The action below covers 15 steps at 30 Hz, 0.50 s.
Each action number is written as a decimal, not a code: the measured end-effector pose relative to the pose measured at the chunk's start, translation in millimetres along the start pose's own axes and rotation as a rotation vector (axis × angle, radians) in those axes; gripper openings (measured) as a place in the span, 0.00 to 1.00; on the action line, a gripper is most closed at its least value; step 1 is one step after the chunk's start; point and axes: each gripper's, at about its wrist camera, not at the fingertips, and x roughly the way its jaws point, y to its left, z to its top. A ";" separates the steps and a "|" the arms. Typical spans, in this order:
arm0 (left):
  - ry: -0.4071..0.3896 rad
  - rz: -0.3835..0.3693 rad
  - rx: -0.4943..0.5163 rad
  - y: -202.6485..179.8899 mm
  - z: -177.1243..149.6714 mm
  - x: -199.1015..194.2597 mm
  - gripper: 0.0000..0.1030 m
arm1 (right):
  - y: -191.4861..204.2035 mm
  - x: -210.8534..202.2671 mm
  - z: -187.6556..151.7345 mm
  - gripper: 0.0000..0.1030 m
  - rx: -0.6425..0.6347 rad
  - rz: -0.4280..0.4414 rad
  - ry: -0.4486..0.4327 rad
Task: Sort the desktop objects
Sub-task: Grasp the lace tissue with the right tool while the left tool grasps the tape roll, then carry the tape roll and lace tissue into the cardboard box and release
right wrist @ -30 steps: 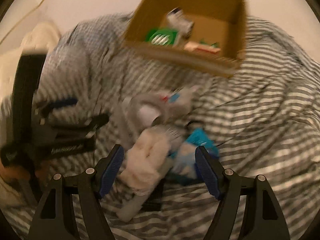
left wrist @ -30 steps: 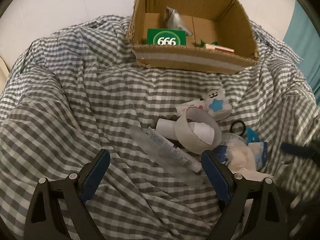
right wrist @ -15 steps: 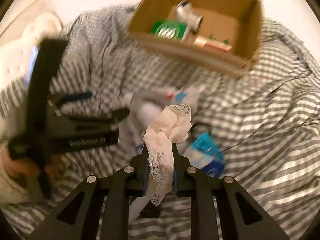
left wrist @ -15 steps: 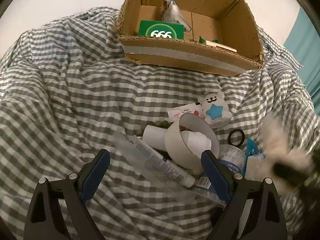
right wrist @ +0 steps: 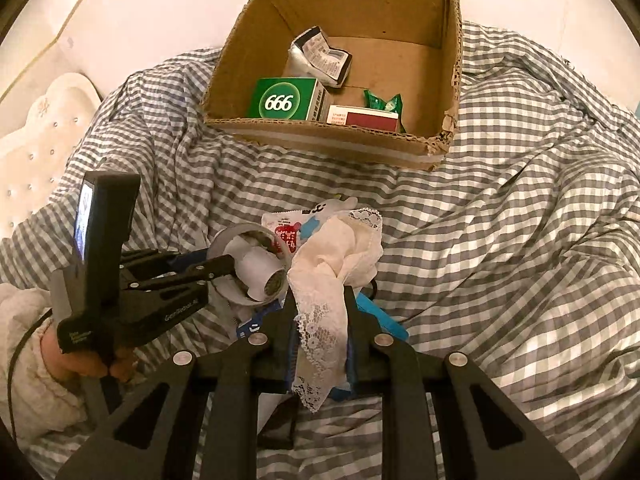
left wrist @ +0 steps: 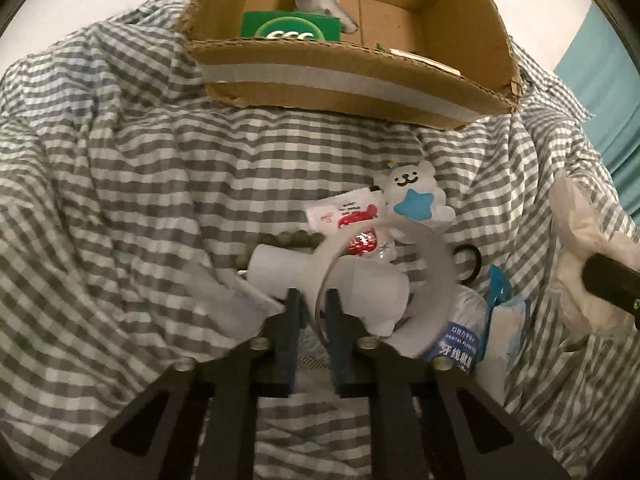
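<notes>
The green box [right wrist: 286,100] in the cardboard box [right wrist: 320,136] reads "666"; other print is illegible.

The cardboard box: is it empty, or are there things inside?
Not empty. The cardboard box holds a green carton, a red packet and a crumpled pouch.

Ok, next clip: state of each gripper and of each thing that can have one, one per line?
Left gripper: shut on the grey tape ring's wall.
Grey tape ring: tilted up on edge, pinched.
Right gripper: shut on the cream lace cloth.
Cream lace cloth: bunched, draped over the pile.
Brown cardboard box: open-topped, partly filled.
Green 666 carton: lying inside the box.
</notes>
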 end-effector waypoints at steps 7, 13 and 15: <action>-0.111 -0.004 -0.019 10.3 3.0 -43.3 0.03 | -3.4 -7.3 0.0 0.17 0.049 -0.036 -0.037; -0.234 0.035 0.027 8.5 15.1 -78.1 0.03 | -4.8 -15.9 2.9 0.17 0.062 -0.026 -0.076; -0.251 0.039 0.035 8.4 19.9 -82.7 0.03 | -4.7 -18.5 6.8 0.17 0.059 -0.023 -0.090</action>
